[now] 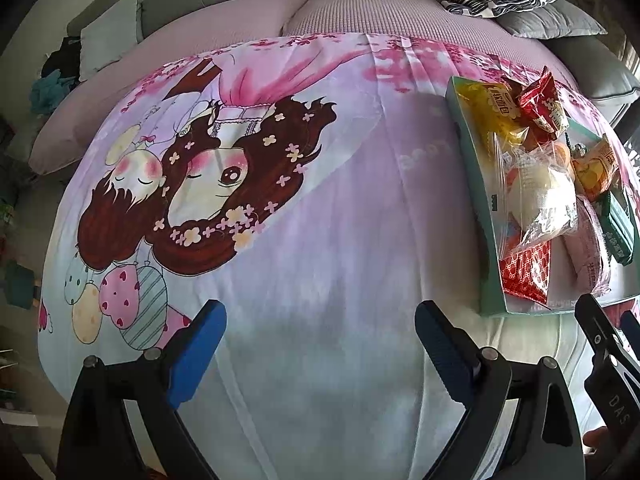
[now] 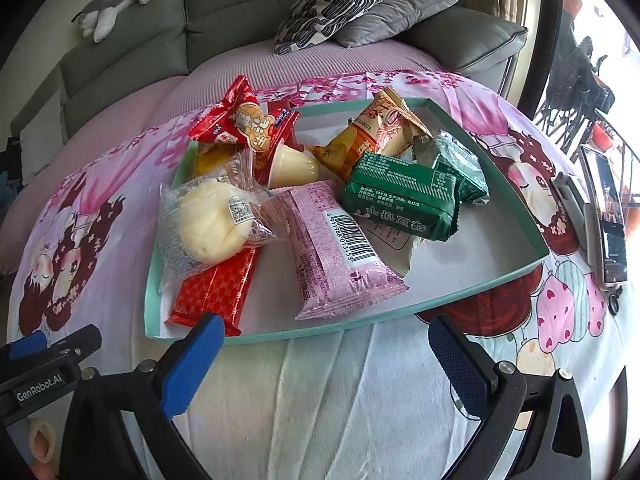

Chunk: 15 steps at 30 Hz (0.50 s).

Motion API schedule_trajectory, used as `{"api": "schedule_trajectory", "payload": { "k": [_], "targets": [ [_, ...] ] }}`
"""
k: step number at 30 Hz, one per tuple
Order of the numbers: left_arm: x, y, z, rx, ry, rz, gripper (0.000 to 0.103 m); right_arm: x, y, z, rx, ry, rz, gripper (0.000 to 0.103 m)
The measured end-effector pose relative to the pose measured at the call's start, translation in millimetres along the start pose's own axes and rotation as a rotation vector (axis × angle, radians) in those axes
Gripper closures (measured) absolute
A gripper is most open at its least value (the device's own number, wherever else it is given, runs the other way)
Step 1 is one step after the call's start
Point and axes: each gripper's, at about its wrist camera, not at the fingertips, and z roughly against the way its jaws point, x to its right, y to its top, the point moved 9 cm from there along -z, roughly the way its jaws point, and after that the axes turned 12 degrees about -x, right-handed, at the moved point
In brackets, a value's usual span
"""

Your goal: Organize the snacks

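From my left wrist camera, the left gripper [image 1: 316,344] hangs with its blue fingers spread wide and nothing between them, over a bare stretch of the cartoon-print cloth [image 1: 320,240]; the snack tray [image 1: 476,184] lies ahead and off to the gripper's right, and the tip of the other tool pokes in at the near right edge. From my right wrist camera, the right gripper [image 2: 324,356] is likewise spread and empty, poised just short of the tray's near rim [image 2: 320,334], which runs straight across in front of its fingers. Inside the tray the snacks sit in a loose heap: a red wafer pack [image 2: 216,292] nearest the left finger with a clear-wrapped bun [image 2: 204,220] lying partly over it, a pink pack [image 2: 336,248] straight ahead, two green packs [image 2: 404,196] beyond and to the right, an orange pack [image 2: 376,132] farther back leaning on them, a jelly cup [image 2: 292,166] near the middle, and a red peanut bag [image 2: 236,120] at the far left. A phone [image 2: 608,216] rests on the cloth far right of the tool. I see no snack lying outside the tray, so gathering looks done; yet the packs overlap and point every way, which I judge fits either a pile awaiting sorting or a collection just dropped in.
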Motion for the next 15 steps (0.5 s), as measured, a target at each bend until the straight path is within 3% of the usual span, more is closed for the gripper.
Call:
{"api": "schedule_trajectory", "payload": {
  "k": [15],
  "targets": [
    [-1.8,0.6,3.2,0.026,0.014,-0.003,0.008,0.4,-0.4,-0.2,-0.001,-0.001,0.0,0.0]
  ]
}}
